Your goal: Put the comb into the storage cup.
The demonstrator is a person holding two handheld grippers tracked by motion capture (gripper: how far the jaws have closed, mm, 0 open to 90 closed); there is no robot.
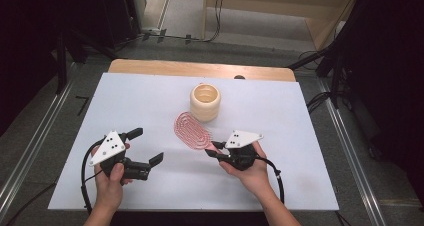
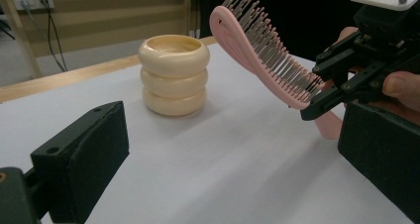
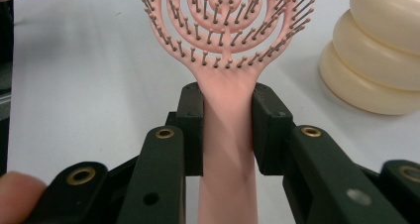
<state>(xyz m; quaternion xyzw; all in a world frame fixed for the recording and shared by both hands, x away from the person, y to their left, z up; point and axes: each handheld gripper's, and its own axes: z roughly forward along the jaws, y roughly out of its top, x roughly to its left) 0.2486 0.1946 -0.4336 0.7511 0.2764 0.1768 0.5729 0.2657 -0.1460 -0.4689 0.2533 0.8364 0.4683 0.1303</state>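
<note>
The right hand-held gripper (image 1: pixel 216 151) is clamped on the handle of the pink hairbrush (image 1: pixel 192 130), whose long axis runs up and away from the jaws toward the cream ringed cup (image 1: pixel 205 102); the brush head is lifted and ends just short of the cup, bristles up. The left hand-held gripper (image 1: pixel 146 146) stands wide open and empty, well apart to the left. The white bench (image 1: pixel 280 186) is otherwise bare, with grey floor beyond.
</note>
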